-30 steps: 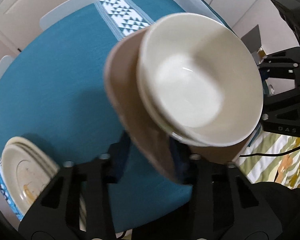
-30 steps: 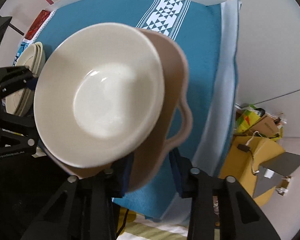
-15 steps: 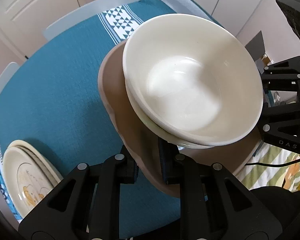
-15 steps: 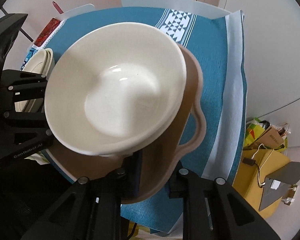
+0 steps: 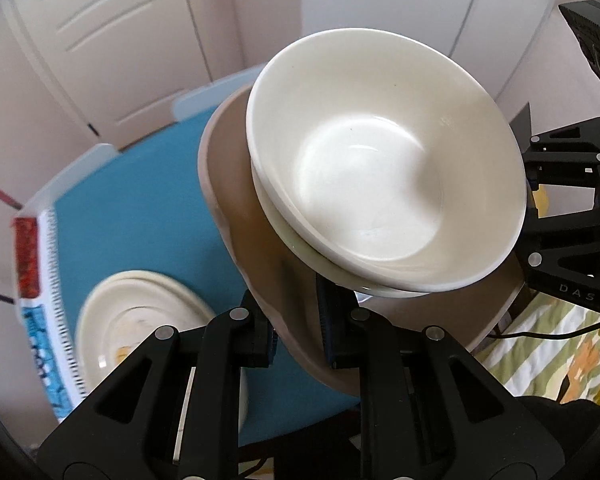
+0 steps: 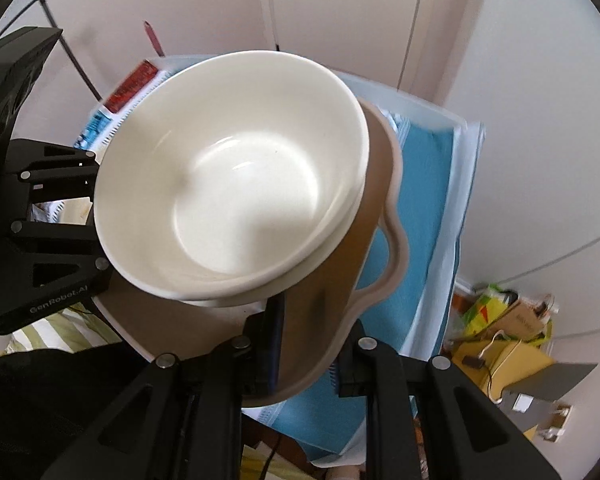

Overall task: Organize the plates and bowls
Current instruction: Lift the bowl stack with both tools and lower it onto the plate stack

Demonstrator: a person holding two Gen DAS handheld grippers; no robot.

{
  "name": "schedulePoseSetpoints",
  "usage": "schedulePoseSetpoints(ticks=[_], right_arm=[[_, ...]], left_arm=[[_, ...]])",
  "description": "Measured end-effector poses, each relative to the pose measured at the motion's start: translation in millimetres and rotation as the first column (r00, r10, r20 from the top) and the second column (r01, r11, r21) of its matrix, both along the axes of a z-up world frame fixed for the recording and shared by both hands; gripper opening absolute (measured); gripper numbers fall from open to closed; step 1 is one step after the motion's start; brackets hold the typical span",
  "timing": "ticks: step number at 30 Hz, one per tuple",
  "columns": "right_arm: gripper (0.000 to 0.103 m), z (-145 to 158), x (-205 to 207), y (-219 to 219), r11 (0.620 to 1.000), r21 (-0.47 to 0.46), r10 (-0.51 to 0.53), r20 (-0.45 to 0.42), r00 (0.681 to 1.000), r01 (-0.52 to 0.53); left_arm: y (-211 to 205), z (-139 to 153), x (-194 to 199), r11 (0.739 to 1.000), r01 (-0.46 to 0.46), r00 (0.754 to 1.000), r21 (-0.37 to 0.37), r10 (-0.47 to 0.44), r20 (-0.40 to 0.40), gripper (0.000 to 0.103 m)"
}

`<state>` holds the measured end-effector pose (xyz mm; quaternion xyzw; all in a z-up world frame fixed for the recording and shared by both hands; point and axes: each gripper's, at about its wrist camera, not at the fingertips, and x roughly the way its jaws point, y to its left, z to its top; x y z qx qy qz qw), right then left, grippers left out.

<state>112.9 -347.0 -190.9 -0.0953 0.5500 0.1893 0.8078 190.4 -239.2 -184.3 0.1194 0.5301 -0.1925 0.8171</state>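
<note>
A brown tray with a wavy handle rim (image 5: pixel 256 240) (image 6: pixel 380 220) is held in the air between both grippers. Stacked cream bowls (image 5: pixel 384 184) (image 6: pixel 236 176) sit on it, tilted toward the cameras. My left gripper (image 5: pixel 298 330) is shut on the tray's left edge. My right gripper (image 6: pixel 306 350) is shut on the tray's right edge. A stack of cream plates (image 5: pixel 140 332) lies on the teal tablecloth (image 5: pixel 140 216) below and left of the tray.
The round table with the teal cloth (image 6: pixel 428 208) lies under the tray. A red and blue packet (image 5: pixel 32 280) lies at its left edge. White doors (image 5: pixel 100 32) stand behind. Cardboard boxes and clutter (image 6: pixel 512 332) sit on the floor at right.
Both grippers have lifted the tray with the bowls higher above the table. The views have tilted up, so the doors and walls now show behind.
</note>
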Motion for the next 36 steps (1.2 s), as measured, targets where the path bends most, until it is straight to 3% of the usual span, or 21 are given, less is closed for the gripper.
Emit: schedulePoseSetpoints(ticks=[10, 20, 26, 36], right_arm=[[0.017, 30, 5, 84, 0.998, 0.016, 0.054, 0.042, 0.998, -0.055], [0.017, -1, 1, 177, 0.998, 0.039, 0.058, -0.019, 0.998, -0.057], [0.017, -33, -3, 214, 0.999, 0.043, 0.031, -0.068, 0.997, -0.029], [0.017, -66, 0, 220, 0.999, 0.034, -0.021, -0.102, 0.995, 0.024]], left_arm=[[102, 25, -5, 0.999, -0.045, 0.999, 0.022, 0.044, 0.016, 0.014], [190, -14, -18, 0.998, -0.041, 0.997, 0.039, 0.043, -0.062, 0.014], [211, -43, -24, 0.999, -0.026, 0.994, 0.042, 0.031, -0.102, 0.014], [210, -73, -24, 0.999, 0.003, 0.993, 0.034, 0.001, -0.115, 0.014]])
